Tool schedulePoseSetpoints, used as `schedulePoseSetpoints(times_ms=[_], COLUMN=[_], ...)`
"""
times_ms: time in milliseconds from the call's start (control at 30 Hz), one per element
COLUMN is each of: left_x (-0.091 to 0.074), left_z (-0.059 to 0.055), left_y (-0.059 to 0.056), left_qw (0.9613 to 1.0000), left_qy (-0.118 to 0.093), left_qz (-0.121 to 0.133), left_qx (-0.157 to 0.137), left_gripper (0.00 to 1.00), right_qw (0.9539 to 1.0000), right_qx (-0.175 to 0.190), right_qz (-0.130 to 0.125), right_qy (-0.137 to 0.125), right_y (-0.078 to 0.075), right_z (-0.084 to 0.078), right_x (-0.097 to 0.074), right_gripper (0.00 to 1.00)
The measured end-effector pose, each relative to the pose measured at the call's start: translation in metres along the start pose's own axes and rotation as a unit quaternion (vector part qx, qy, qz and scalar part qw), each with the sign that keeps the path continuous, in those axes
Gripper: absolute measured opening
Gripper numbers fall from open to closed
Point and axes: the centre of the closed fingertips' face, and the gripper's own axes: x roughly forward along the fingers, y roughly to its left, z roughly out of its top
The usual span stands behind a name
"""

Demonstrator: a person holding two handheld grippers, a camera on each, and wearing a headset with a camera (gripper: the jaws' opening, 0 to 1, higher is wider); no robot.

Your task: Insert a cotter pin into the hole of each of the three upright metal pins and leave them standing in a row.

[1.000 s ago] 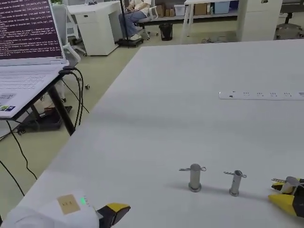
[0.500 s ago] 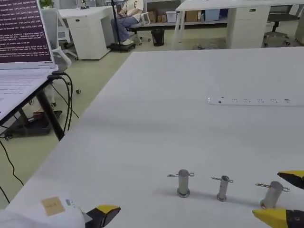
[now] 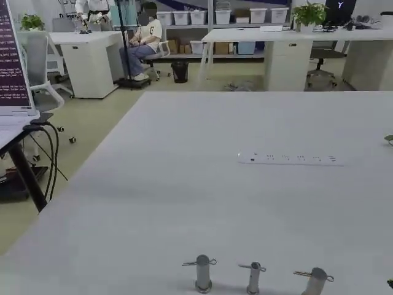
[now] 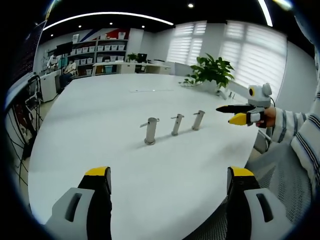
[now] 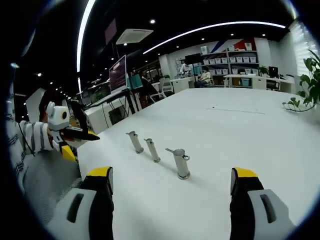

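Observation:
Three upright metal pins stand in a row near the table's front edge: the left pin [image 3: 202, 275], the middle pin [image 3: 253, 278] and the right pin [image 3: 316, 280]. A cotter pin crosses the top of each one. In the left gripper view the row [image 4: 176, 124] lies ahead of my open left gripper [image 4: 169, 190], whose jaws hold nothing. My right gripper [image 5: 170, 192] is open too and faces the row [image 5: 152, 149] from the other side, well back from it. Each gripper shows in the other's view: the right gripper [image 4: 225, 114] and the left gripper [image 5: 80, 142].
A white power strip [image 3: 287, 159] lies further back on the white table [image 3: 184, 184]. A laptop on a stand [image 3: 9, 74] with hanging cables is off the table's left edge. A potted plant [image 4: 210, 72] stands at the far end. A person sits in the background [image 3: 144, 40].
The right gripper opened beside the rightmost pin and drew back, leaving it standing with its cotter pin. The head camera tilted up, and both grippers dropped out of its picture.

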Motion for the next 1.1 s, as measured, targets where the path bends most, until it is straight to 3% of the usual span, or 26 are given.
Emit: schedulePoseSetpoints(times_ms=[100,433,667,1100], left_x=[0.000,-0.012,-0.020,-0.033], left_z=[0.002,0.005,0.003,-0.004], left_y=[0.001,-0.001,-0.003,-0.005], left_qw=[1.0000,0.9999,0.9997,0.9996], left_qy=[0.000,0.003,-0.007,-0.009], left_qz=[0.002,-0.013,-0.020,-0.006], left_qx=[0.007,0.008,-0.015,-0.027], left_gripper=[0.97,0.98,0.99,0.99], right_qw=[0.9996,0.9983,0.9965,0.9955], right_qx=[0.020,0.029,0.053,0.051], right_qz=[-0.013,-0.047,-0.060,-0.073], right_qy=[-0.012,0.021,0.024,0.034], right_y=[0.000,-0.007,0.003,0.020], right_z=[0.005,-0.014,-0.024,-0.032], right_x=[-0.013,-0.057,-0.068,-0.087], right_gripper=[0.98,0.98,0.98,0.98])
